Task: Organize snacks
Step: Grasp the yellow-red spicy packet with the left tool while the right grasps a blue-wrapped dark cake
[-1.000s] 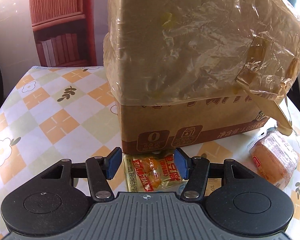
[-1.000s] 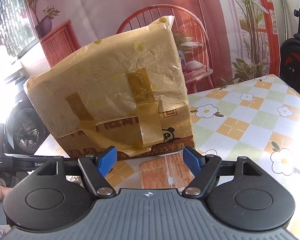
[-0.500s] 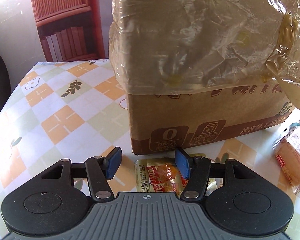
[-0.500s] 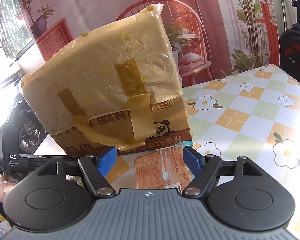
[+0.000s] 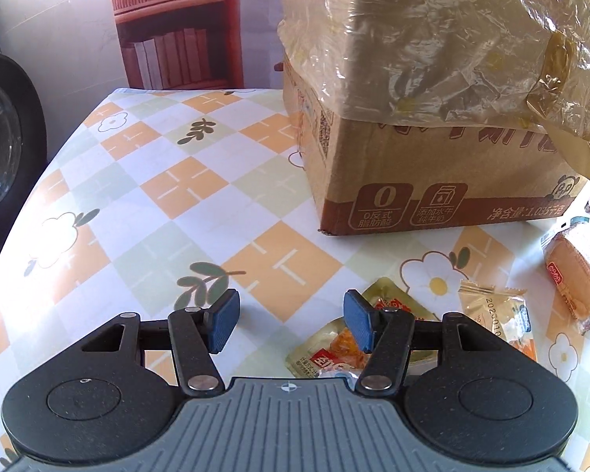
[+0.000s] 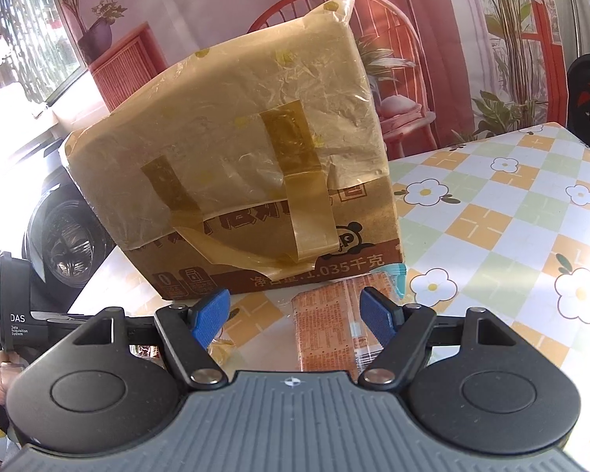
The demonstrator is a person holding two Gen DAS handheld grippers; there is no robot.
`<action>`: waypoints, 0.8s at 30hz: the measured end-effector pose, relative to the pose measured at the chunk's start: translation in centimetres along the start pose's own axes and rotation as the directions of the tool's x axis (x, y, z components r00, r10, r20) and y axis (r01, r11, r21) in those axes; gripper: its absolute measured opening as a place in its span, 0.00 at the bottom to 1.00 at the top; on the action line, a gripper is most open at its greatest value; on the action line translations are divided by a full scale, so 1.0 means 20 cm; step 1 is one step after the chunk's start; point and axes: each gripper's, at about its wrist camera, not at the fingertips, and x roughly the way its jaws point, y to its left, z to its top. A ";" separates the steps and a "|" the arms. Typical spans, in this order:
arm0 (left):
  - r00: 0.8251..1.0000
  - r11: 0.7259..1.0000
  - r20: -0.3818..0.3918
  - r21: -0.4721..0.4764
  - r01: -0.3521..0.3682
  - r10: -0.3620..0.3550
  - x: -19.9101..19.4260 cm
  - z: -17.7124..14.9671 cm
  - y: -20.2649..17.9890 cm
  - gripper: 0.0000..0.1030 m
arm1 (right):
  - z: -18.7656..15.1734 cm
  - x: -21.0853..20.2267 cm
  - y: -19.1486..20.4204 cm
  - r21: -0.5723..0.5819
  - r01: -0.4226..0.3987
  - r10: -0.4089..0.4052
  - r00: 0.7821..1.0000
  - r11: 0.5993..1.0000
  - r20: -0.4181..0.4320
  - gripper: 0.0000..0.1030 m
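Observation:
A cardboard box (image 5: 432,181) with a yellow plastic bag over its top stands on the checked table; it also shows in the right wrist view (image 6: 255,181). My left gripper (image 5: 291,326) is open and empty over bare tablecloth. A yellow-red snack packet (image 5: 334,354) lies under its right finger, with a pale yellow sachet (image 5: 495,314) and a wrapped orange cake (image 5: 578,275) further right. My right gripper (image 6: 295,314) is open, its fingers either side of an orange wrapped snack (image 6: 326,326) lying in front of the box.
The floral checked tablecloth (image 5: 169,196) spreads left of the box and, in the right wrist view, right of it (image 6: 511,216). A bookshelf (image 5: 169,27) and a round machine door (image 5: 0,149) stand beyond the table's left edge. The left gripper's handle (image 6: 15,322) shows at far left.
My left gripper has pulled back and swung left, so the yellow-red packet has left the gap between its fingers. My right gripper has shifted slightly; the orange snack stays between its open fingers.

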 end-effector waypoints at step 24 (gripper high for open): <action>0.993 0.993 -0.031 0.021 0.117 -0.116 -0.23 -0.22 0.12 0.57 | -0.09 0.47 0.44 -0.339 -0.135 -0.044 0.880 0.931 -0.472 0.78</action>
